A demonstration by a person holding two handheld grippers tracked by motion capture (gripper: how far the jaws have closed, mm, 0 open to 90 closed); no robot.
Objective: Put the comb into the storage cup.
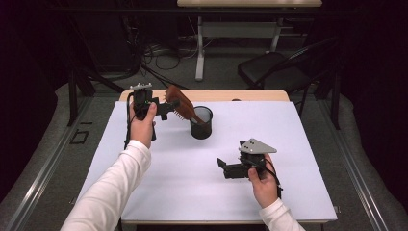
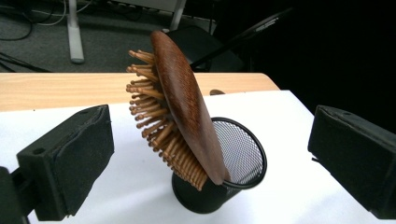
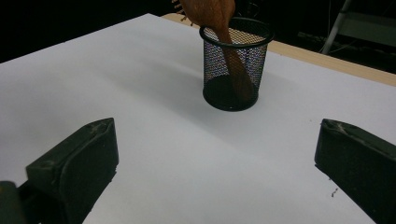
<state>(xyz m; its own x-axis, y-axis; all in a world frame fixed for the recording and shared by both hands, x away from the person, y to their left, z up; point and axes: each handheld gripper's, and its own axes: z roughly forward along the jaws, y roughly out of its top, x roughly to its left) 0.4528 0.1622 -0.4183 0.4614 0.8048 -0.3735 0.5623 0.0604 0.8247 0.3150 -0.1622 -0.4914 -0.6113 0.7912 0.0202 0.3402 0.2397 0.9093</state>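
A wooden hairbrush [image 2: 187, 107] stands handle-down in a black mesh cup [image 1: 201, 123], leaning toward ten o'clock, bristles facing the left gripper [image 1: 169, 107]; that gripper hovers just beside the brush head, jaws wide, holding nothing; the right gripper [image 1: 222, 163] sits at five o'clock of the cup, well apart, jaws wide over the white table [image 1: 298, 144].

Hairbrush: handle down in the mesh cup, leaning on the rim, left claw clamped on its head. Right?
Not quite. The left claw is open, jaws apart on either side of the hairbrush, as the left gripper view shows. The brush does stand handle down in the mesh cup, leaning on its rim.
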